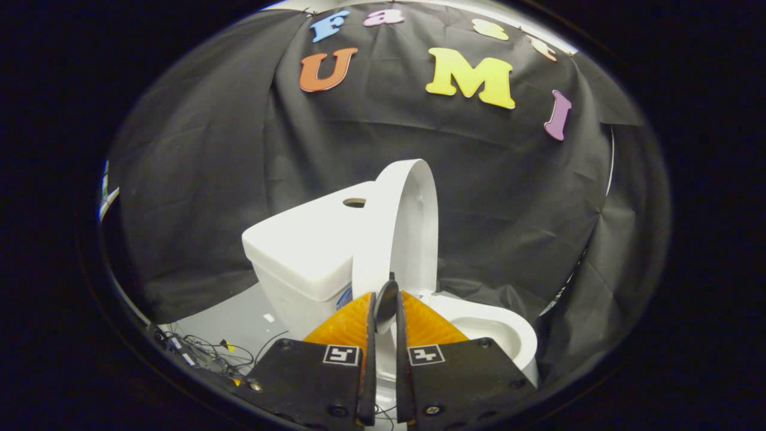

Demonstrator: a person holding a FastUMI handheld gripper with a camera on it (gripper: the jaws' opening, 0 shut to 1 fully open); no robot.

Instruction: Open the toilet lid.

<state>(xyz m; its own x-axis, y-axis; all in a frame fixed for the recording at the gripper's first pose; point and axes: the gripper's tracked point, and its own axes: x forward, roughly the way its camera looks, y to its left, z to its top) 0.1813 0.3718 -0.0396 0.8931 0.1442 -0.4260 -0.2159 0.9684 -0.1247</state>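
The hand-held gripper (383,311) pinches the raised toilet lid (398,227) at its rim, fingers narrow — stiff, smooth, likely slippery plastic, standing at 12 o'clock against the tank (299,251).

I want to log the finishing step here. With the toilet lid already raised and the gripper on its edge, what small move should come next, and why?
Probably open the gripper and draw it back. The lid already stands about upright beside the tank, the bowl lies uncovered, and both fingers look closed on the lid's lower edge, so letting go seems the only step left.
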